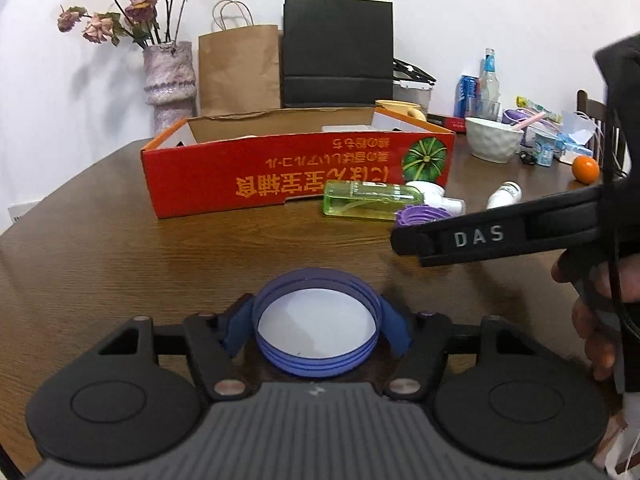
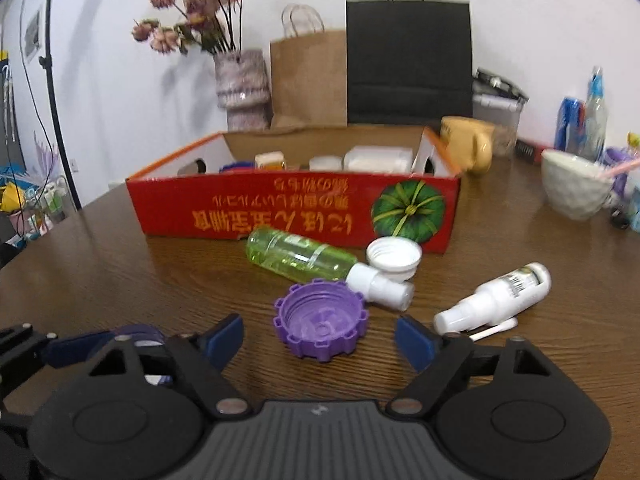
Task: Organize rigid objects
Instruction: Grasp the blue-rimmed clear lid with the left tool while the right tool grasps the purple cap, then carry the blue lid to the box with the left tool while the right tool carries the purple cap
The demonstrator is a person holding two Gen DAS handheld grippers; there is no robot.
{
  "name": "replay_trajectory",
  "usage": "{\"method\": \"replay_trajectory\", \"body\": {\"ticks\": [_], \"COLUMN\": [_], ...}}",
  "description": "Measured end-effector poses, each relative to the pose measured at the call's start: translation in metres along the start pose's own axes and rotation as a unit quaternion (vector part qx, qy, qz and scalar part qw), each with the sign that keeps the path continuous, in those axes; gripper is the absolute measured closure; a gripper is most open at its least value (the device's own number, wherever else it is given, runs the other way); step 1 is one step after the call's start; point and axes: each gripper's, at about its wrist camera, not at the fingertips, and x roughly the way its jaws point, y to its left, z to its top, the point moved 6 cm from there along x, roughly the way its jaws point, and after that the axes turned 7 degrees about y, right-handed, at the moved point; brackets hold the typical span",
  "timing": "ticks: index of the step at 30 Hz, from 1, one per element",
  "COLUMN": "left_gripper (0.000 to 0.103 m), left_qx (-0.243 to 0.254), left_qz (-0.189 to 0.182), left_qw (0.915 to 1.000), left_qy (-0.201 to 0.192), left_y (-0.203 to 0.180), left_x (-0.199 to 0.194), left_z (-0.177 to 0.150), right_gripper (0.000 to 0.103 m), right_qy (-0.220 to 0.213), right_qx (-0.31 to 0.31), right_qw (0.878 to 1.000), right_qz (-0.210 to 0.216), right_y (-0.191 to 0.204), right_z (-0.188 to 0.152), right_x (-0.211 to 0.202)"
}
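Observation:
A round blue lid [image 1: 316, 320] lies open side up on the wooden table, and my left gripper [image 1: 316, 330] is shut on it, one blue pad against each side. To its right, one finger [image 1: 480, 236] of the right gripper reaches over the table. My right gripper [image 2: 320, 342] is open, its pads standing clear on either side of a purple notched cap [image 2: 320, 324]. Beyond the cap lie a green spray bottle [image 2: 296, 256], a white cap [image 2: 394, 258] and a white spray bottle [image 2: 500, 300]. A red cardboard box [image 2: 280, 208] behind them holds several small items.
Along the back wall stand a vase of dried flowers [image 1: 170, 80], a brown paper bag [image 1: 238, 68] and a black bag [image 1: 338, 52]. A white bowl [image 1: 494, 138], an orange [image 1: 585, 169], drink bottles [image 1: 488, 80] and a yellow mug [image 2: 468, 146] crowd the right side.

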Motion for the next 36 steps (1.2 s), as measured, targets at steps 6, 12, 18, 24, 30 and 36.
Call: {"method": "replay_trajectory", "body": {"ticks": [6, 12, 18, 24, 30, 36], "left_gripper": [0.036, 0.036, 0.036, 0.036, 0.036, 0.036], "left_qx": [-0.005, -0.005, -0.009, -0.012, -0.015, -0.022], "left_qz": [0.001, 0.015, 0.028, 0.044, 0.058, 0.070], "left_qw": [1.0000, 0.9998, 0.9990, 0.9968, 0.9928, 0.9872], "left_qy": [0.000, -0.010, -0.033, -0.065, -0.104, -0.141], "left_y": [0.005, 0.011, 0.015, 0.015, 0.014, 0.015], "left_x": [0.001, -0.008, -0.034, -0.068, -0.109, -0.153], "left_z": [0.002, 0.001, 0.005, 0.007, 0.006, 0.003], "right_gripper": [0.051, 0.051, 0.051, 0.051, 0.051, 0.051], "right_qy": [0.003, -0.006, -0.029, -0.074, -0.134, -0.166], "right_qx": [-0.013, -0.009, -0.009, -0.016, -0.028, -0.040], "right_qw": [1.000, 1.000, 0.999, 0.997, 0.990, 0.985], "right_qz": [-0.022, -0.020, -0.014, -0.002, -0.014, -0.027], "right_y": [0.001, 0.001, 0.006, 0.013, 0.024, 0.035], "right_z": [0.005, 0.002, -0.002, -0.011, -0.025, -0.053], "right_x": [0.007, 0.000, -0.027, -0.073, -0.127, -0.171]}}
